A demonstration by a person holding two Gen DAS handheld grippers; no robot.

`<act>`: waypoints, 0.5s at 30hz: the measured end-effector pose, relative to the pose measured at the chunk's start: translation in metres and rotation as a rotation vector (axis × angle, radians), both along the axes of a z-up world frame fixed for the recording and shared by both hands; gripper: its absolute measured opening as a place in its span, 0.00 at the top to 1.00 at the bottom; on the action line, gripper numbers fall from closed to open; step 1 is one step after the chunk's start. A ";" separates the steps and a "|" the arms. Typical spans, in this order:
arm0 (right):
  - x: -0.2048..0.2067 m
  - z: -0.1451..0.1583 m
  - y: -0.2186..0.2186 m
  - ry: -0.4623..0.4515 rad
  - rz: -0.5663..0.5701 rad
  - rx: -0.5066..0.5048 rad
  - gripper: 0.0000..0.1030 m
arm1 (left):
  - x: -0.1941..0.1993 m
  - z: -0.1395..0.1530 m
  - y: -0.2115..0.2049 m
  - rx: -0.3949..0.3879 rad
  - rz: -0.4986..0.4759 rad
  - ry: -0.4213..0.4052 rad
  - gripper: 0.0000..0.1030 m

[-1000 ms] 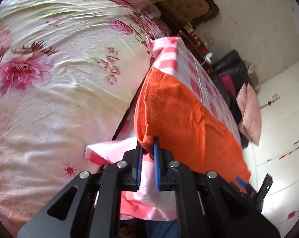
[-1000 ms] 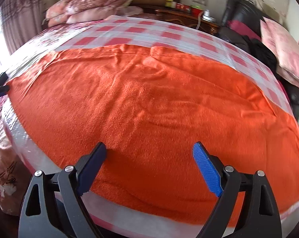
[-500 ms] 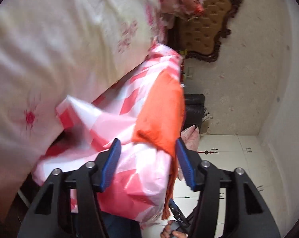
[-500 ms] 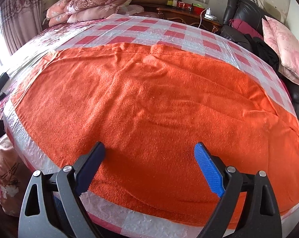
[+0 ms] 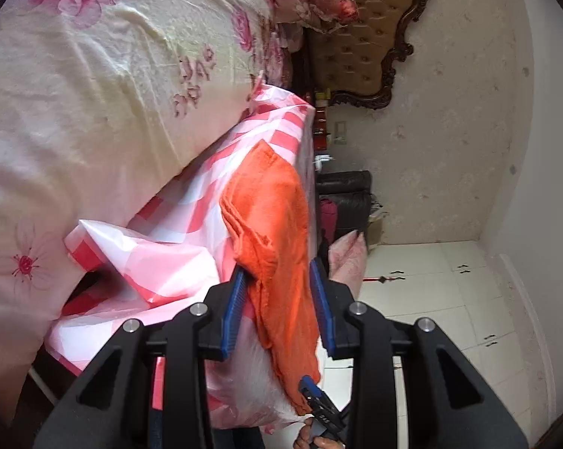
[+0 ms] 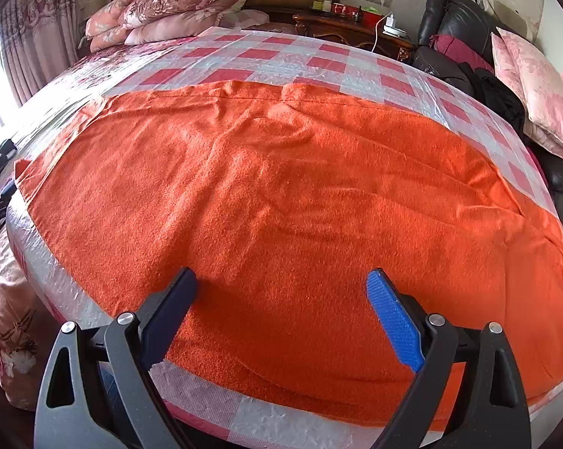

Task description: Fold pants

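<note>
Checked cover (image 6: 266, 56), pants (image 6: 281, 194), open tongs (image 6: 281, 284).

Bright orange fleecy pants (image 6: 300, 202) fill the space ahead of the right gripper (image 6: 281, 295), whose black frame carries blue finger pads (image 6: 393, 321). Beyond and beneath the pants lies a glossy red-and-white checked plastic cover (image 6: 319, 61). The left gripper (image 5: 279, 299), black with blue pads too, straddles an orange edge; to its left spreads a cream bedsheet printed with pink flowers (image 5: 94, 112). Farther ahead stands a tan button-tufted headboard framed in dark carved wood (image 5: 360, 41).
</note>
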State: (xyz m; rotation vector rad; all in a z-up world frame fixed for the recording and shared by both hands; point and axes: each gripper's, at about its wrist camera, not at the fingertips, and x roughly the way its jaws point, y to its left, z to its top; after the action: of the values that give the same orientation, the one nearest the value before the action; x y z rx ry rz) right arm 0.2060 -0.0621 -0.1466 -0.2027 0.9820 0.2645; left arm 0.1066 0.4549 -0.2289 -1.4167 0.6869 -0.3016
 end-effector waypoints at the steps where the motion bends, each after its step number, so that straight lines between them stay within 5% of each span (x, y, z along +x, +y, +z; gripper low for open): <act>1: 0.000 0.000 0.000 0.001 -0.001 0.001 0.13 | 0.000 -0.002 -0.001 0.017 0.000 0.038 0.68; 4: 0.000 0.000 0.000 0.003 -0.001 0.002 0.13 | -0.001 -0.003 -0.006 0.053 0.006 0.086 0.68; 7: 0.001 0.000 0.000 0.008 -0.001 0.007 0.13 | 0.000 0.000 -0.007 0.122 0.040 0.151 0.91; 9: 0.002 0.000 0.000 0.022 -0.002 0.010 0.14 | 0.001 0.014 -0.007 0.201 0.057 0.179 0.93; 12: 0.004 0.006 -0.005 0.021 -0.017 0.015 0.16 | 0.006 0.059 -0.020 0.428 0.060 0.202 0.93; 15: 0.005 0.013 -0.019 0.022 -0.051 0.059 0.16 | 0.019 0.117 -0.055 0.747 0.044 0.203 0.93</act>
State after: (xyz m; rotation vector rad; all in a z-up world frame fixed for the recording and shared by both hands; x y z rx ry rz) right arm 0.2114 -0.0806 -0.1332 -0.1216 0.9986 0.2493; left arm 0.1259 0.3995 -0.1121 -0.7473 0.8206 0.1363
